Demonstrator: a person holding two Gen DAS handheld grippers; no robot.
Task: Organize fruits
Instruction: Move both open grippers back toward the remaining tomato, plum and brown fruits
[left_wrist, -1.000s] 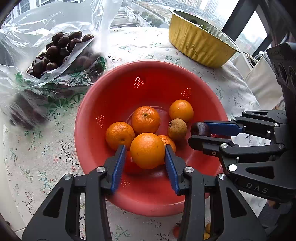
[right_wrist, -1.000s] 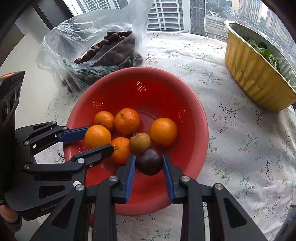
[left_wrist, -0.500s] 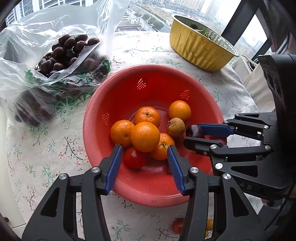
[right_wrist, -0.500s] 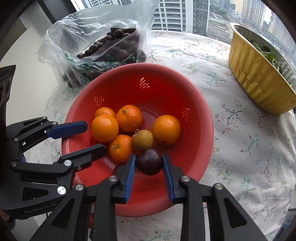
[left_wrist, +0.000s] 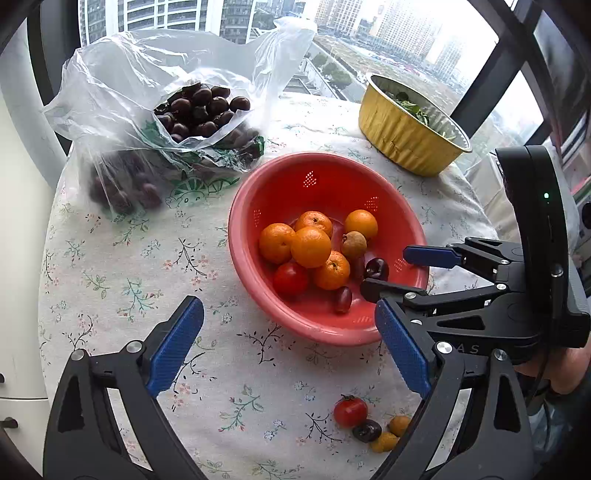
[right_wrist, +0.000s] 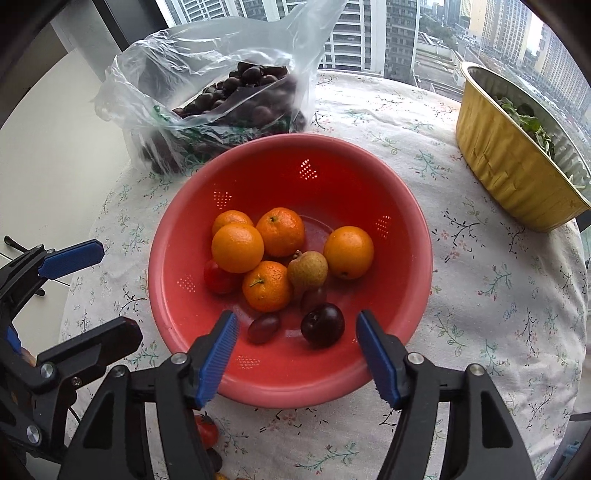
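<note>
both tools are standing open and holding nothing. the left tool (left_wrist: 288, 343) is hovering over the floral table (left_wrist: 140, 266), short of the near rim of the red colander (left_wrist: 325, 332), its blue fingers (left_wrist: 173, 345) spread wide. the right tool (right_wrist: 295, 354) is sitting at the colander's (right_wrist: 295, 384) near edge with its jaws apart on either side of a dark plum (right_wrist: 322, 324), which is lying loose on the colander floor, not touching either pad. inside the colander five oranges (right_wrist: 238, 247) are clustering with a small brownish pear-like fruit (right_wrist: 307, 272), a red tomato (left_wrist: 290, 278) and a reddish grape (right_wrist: 263, 328). on the table near the left tool, another tomato (left_wrist: 350, 410), a dark cherry (left_wrist: 366, 430) and two little yellow fruits (left_wrist: 384, 441) are lying together. a plastic bag of dark cherries (left_wrist: 199, 110) and a gold foil tray of greens (left_wrist: 406, 136) are sitting beyond the colander.
</note>
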